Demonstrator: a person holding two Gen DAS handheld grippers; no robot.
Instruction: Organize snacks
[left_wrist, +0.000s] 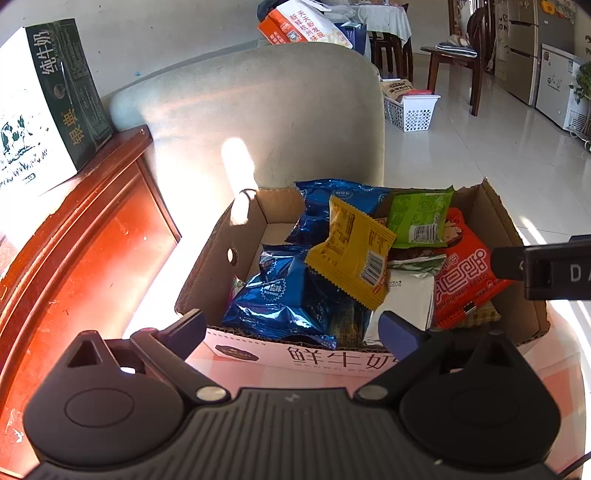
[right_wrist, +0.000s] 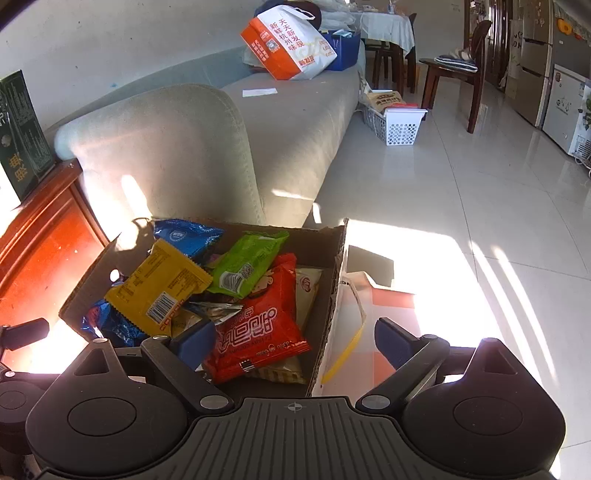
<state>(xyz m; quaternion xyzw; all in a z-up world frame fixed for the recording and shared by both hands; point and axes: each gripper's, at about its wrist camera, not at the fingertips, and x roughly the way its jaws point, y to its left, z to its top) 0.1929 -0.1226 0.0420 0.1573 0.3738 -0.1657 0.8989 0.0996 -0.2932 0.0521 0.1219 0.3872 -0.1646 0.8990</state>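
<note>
Snack packets (left_wrist: 351, 254) (yellow topmost) lie heaped in open cardboard box (left_wrist: 207, 266).

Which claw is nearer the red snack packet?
Right. The right claw straddles the box's right wall, one finger right beside the red snack packet. The left claw sits over the blue packets, farther left.

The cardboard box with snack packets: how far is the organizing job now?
Done: the yellow packet, green packet and red packet lie loosely in the brown cardboard box. In hand: nothing; left gripper and right gripper are open. Left: none visible outside.
</note>
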